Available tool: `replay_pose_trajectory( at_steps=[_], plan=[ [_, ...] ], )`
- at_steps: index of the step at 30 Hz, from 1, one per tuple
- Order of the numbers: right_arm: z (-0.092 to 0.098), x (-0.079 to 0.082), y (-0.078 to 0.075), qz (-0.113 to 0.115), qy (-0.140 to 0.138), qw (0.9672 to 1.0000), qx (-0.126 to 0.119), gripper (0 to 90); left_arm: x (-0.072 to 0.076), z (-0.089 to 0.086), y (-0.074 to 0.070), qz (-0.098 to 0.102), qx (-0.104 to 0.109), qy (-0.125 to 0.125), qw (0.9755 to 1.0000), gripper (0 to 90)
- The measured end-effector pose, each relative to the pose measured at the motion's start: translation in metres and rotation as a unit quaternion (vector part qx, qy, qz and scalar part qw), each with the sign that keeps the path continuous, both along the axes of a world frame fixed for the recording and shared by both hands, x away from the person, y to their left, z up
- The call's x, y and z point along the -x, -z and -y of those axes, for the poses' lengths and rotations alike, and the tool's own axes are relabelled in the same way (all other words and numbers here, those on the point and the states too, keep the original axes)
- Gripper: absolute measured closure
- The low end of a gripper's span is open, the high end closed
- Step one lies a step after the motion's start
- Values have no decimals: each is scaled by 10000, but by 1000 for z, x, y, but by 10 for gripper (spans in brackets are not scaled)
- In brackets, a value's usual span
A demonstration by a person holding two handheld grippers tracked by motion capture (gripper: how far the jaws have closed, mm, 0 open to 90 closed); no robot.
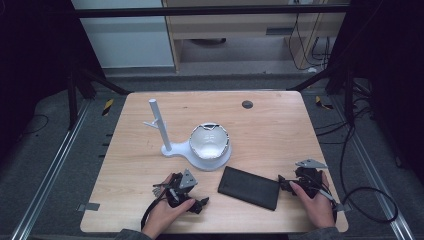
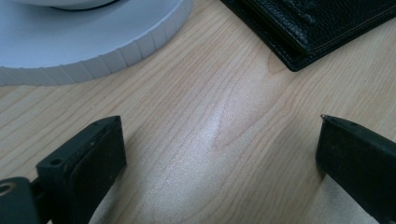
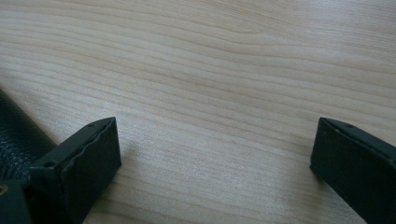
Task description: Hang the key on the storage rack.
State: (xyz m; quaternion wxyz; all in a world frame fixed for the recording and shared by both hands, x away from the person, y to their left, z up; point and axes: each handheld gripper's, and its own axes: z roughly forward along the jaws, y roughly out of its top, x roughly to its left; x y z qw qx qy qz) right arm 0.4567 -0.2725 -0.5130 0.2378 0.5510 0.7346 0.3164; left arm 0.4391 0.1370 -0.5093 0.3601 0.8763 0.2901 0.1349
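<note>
A black leather wallet (image 1: 248,187) lies flat near the table's front edge, between my two grippers. Left of it my left gripper (image 1: 192,197) rests on the wood. Its jaws stand wide apart over bare wood (image 2: 219,119), and the wallet's corner (image 2: 317,23) lies ahead to the right. My right gripper (image 1: 296,179) sits just right of the wallet, open (image 3: 217,122), with nothing between its fingers. The wallet's edge (image 3: 14,135) lies beside its left jaw. Behind the wallet stands a white stand (image 1: 220,162) with an upright post (image 1: 160,125); a white bowl-shaped shell (image 1: 209,141) sits on it.
The stand's ribbed round base (image 2: 93,42) lies close ahead of the left gripper. A small dark round insert (image 1: 247,104) sits in the tabletop at the back. Black cables (image 1: 365,200) trail over the floor to the right of the table.
</note>
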Motion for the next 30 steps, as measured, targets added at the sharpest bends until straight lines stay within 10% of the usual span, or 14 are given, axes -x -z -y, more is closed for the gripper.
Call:
replay_pose_trajectory(
  at_steps=[14,24,30],
  plan=[
    [0,1,0,0,1,10000,13,18,-6,-46,-42,128,-661,-55,9977,70],
    [0,2,0,-6,23,10000,-5,18,-14,-93,-52,-132,-1629,22,9866,78],
    [0,2,0,-12,36,10000,-7,18,-19,-99,-47,-458,-1764,313,9828,201]
  ],
)
